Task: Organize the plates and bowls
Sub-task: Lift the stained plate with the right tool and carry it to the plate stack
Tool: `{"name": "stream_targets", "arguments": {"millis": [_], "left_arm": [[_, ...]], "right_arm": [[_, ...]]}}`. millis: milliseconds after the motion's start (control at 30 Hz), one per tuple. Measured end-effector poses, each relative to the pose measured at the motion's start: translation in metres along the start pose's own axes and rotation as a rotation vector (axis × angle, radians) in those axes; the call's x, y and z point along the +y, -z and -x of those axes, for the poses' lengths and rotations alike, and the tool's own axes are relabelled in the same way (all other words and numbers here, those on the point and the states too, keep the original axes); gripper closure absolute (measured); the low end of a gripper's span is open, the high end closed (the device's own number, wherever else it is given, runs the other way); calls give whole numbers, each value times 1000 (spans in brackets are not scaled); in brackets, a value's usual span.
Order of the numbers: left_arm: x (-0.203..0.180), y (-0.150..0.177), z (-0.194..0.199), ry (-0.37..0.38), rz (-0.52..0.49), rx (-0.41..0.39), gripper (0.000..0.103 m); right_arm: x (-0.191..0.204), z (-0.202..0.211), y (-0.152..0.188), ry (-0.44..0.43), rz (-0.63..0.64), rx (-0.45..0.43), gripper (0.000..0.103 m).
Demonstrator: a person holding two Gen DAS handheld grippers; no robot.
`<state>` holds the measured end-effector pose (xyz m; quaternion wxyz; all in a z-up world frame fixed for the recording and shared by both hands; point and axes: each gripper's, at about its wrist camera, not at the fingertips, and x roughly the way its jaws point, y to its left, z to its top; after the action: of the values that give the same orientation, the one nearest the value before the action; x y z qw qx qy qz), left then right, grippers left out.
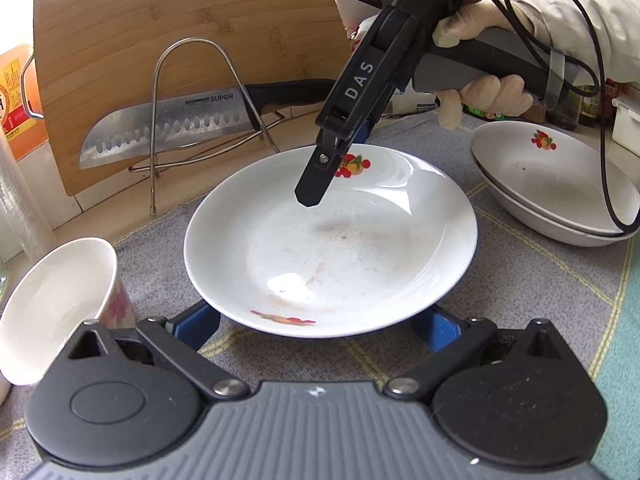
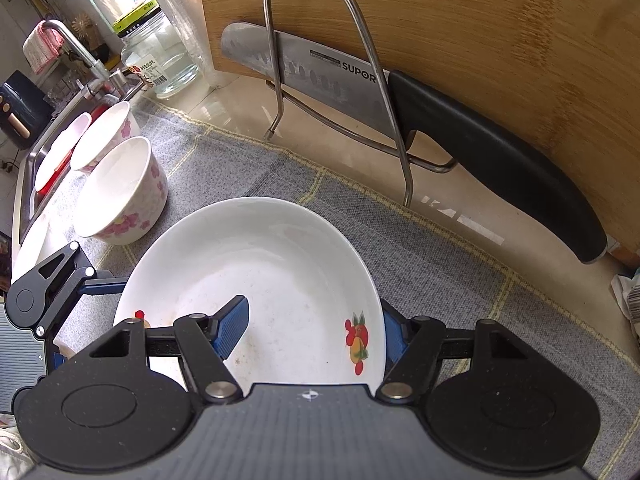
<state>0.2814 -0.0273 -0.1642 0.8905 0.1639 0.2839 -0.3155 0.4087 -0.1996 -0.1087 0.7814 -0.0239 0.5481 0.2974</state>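
Observation:
A white plate with fruit prints (image 1: 332, 248) lies on the grey mat; it also fills the right wrist view (image 2: 260, 280). My left gripper (image 1: 320, 326) is open, its blue fingers wide apart under the plate's near rim. My right gripper (image 2: 316, 332) is open, one blue finger (image 2: 232, 328) inside the plate and the other outside its rim; from the left wrist view it (image 1: 310, 196) reaches down over the plate's far edge. Two stacked plates (image 1: 556, 184) sit at the right. A flowered bowl (image 1: 60, 304) stands at the left.
A bamboo cutting board (image 2: 460, 40) leans at the back behind a wire rack (image 2: 340, 92) holding a knife (image 2: 400, 104). Two flowered bowls (image 2: 124, 196) stand near the sink (image 2: 36, 168), with a tap and a glass jar (image 2: 160, 56) behind.

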Motion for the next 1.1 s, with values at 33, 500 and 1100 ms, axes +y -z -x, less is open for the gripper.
{"name": "stream_targets", "arguments": {"millis": [33, 500, 1100], "left_arm": [[0, 0, 0, -1, -1, 1, 2], [0, -3, 13, 26, -7, 0, 2], [-6, -2, 41, 59, 5, 2, 2]], "right_arm": [[0, 0, 0, -1, -4, 0, 30], [7, 11, 7, -8, -20, -1, 30], [28, 32, 21, -1, -25, -28, 30]]}}
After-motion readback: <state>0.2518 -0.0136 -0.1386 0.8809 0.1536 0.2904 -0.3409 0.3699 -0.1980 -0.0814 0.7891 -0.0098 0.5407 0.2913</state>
